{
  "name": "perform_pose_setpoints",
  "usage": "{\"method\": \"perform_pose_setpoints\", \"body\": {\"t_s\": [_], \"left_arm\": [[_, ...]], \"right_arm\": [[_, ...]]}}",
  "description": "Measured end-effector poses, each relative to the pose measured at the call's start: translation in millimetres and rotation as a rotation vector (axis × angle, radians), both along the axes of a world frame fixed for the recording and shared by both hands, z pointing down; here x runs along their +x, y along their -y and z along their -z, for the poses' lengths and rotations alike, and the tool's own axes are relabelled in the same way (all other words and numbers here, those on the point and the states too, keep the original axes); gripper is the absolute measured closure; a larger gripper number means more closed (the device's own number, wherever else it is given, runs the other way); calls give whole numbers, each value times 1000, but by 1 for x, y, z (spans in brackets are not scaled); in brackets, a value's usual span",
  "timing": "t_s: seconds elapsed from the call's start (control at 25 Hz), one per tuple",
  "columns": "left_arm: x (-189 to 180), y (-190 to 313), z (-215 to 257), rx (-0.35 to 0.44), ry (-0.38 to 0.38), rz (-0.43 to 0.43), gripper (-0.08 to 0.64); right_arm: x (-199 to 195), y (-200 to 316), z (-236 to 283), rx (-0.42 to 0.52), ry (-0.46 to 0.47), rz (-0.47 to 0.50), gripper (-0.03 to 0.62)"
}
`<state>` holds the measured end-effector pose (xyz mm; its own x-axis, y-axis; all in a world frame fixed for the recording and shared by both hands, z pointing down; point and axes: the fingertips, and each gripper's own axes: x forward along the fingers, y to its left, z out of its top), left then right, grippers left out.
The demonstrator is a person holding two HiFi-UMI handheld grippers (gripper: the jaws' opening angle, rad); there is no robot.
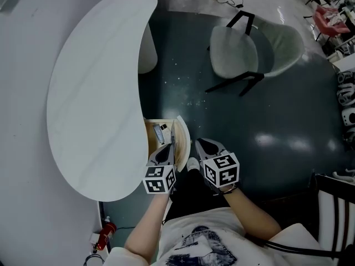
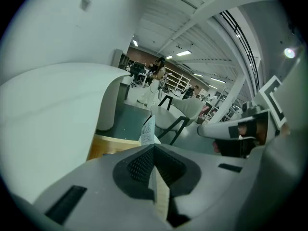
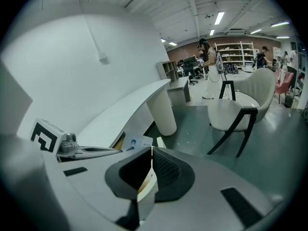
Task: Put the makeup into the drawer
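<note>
Though closed, two grippers (image 1: pixel 166 152) (image 1: pixel 203 146), one drawer (image 1: pixel 150 141).

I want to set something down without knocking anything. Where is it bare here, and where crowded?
The white tabletop is bare along its whole length. The floor between table and chair is free. Crowded: the open drawer, with left gripper and right gripper at its front.
</note>
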<state>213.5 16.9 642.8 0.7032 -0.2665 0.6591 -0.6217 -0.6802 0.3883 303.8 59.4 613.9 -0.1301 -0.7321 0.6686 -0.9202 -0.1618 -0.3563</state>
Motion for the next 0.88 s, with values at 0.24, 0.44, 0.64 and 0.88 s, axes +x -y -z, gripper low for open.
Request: {"method": "perform_pose_setpoints", "body": {"t_s": [0.24, 0.44, 0.64, 0.88], "left_arm": [[3, -2, -25, -33, 24, 0, 525], [5, -8, -44, -61, 41, 2, 525], [5, -10, -59, -81, 61, 4, 525], [3, -8, -79, -103, 88, -1, 525]], "right_arm": [[6, 0, -13, -20, 10, 4, 569], [12, -4, -24, -43, 16, -2, 569], [15, -4, -33, -52, 27, -6, 569], [18, -3, -41, -63, 36, -18, 569]]}}
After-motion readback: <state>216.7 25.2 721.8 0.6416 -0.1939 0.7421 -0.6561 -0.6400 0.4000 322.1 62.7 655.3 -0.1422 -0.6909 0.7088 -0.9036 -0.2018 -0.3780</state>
